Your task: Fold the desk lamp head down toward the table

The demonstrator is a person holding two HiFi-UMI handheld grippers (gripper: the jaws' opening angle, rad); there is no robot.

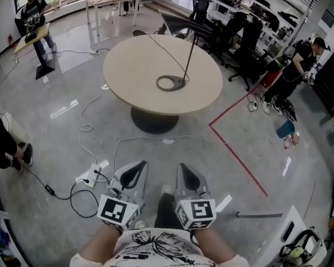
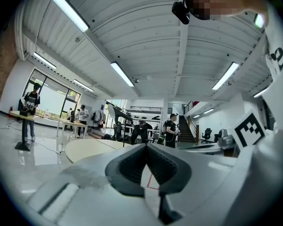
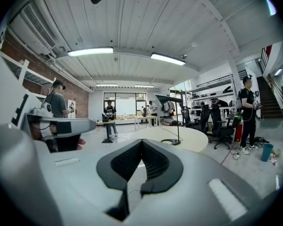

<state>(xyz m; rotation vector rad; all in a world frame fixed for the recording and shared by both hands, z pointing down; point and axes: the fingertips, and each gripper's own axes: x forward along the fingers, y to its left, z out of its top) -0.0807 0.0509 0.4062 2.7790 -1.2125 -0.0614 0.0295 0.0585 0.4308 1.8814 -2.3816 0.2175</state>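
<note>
With our left gripper (image 1: 137,167) and right gripper (image 1: 185,169) jaws closed empty, the desk lamp (image 1: 187,59) far ahead could tip if we push its top too hard.

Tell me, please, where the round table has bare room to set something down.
Most of the round table is bare: its whole left half and the near edge before the lamp's ring base. It is busier behind that base, where stem and cord run.

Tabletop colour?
Plain light beige, no pattern. The table shows best in the head view.
</note>
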